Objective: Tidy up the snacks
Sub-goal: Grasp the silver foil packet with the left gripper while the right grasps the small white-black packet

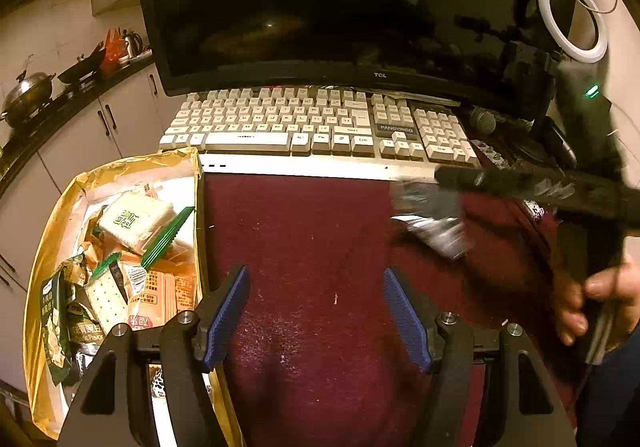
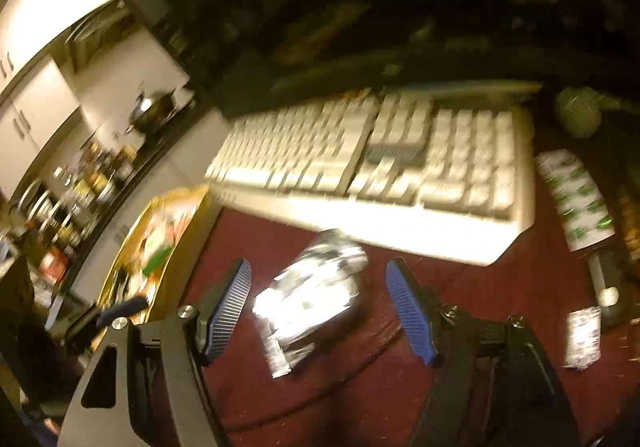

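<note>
A gold box [image 1: 52,231] full of snack packets [image 1: 132,223] sits at the left edge of the dark red mat [image 1: 304,247]; it also shows in the right wrist view [image 2: 120,271]. A silver foil snack packet [image 2: 312,295] lies on the mat between the blue pads of my right gripper [image 2: 320,307], which is open around it, blurred by motion. The packet also shows in the left wrist view [image 1: 436,231], under the right gripper [image 1: 432,199]. My left gripper [image 1: 316,319] is open and empty over the mat, next to the box.
A beige keyboard [image 1: 312,123] and a TCL monitor [image 1: 340,7] stand behind the mat. A small white packet [image 2: 582,335], a green-patterned packet [image 2: 576,199] and a microphone [image 2: 578,111] lie at right. A kitchen counter with pots [image 1: 32,91] runs at left.
</note>
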A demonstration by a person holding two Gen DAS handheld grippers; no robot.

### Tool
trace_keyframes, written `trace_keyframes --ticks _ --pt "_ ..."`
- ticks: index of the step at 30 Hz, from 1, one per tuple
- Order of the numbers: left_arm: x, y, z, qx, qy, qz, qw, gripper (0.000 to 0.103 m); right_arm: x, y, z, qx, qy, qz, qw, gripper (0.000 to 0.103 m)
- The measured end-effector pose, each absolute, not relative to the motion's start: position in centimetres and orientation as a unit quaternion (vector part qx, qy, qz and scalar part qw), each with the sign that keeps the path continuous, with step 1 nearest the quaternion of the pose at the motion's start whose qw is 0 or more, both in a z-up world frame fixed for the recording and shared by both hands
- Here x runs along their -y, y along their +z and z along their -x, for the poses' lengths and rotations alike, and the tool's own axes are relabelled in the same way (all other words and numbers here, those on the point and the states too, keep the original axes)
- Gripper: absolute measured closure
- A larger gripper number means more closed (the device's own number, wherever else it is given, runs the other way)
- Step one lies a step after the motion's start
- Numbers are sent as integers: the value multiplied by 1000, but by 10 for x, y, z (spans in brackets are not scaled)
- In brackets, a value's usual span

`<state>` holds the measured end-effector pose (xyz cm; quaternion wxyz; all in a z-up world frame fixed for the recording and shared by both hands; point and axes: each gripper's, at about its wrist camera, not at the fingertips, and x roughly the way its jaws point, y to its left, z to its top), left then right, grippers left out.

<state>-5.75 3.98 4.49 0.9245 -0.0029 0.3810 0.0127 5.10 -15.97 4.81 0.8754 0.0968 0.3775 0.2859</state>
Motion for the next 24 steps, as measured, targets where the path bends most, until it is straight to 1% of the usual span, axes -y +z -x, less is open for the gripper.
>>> trace_keyframes --ticks 1,3,4,5,10,11,12,14,19,24 --pt "-39 45 56 -382 12 1 924 31 169 54 -50 -369 241 -93 893 33" --pt "-36 47 54 -384 4 -1 923 31 187 63 -47 -361 186 -101 908 39" --pt "-34 48 51 -386 -2 -1 922 31 195 67 -45 -360 175 -109 910 48" --pt "-33 49 49 -389 -8 0 921 31 204 71 -43 -362 163 -116 910 51" --pt "-17 48 18 -430 -72 15 900 31 235 79 -32 -362 124 -130 915 51" --pt "-12 46 11 -438 -79 15 895 29 242 78 -31 -362 119 -137 914 51" --pt "-8 42 3 -446 -84 13 891 23 247 77 -31 -362 116 -141 914 51" --pt "1 33 -12 -465 -84 10 881 21 258 75 -32 -366 108 -150 912 51" --pt "18 15 -38 -477 -59 -24 876 20 272 64 -32 -381 94 -163 905 51" --pt "28 0 -50 -482 -42 -36 874 20 271 53 -35 -401 89 -150 899 51"
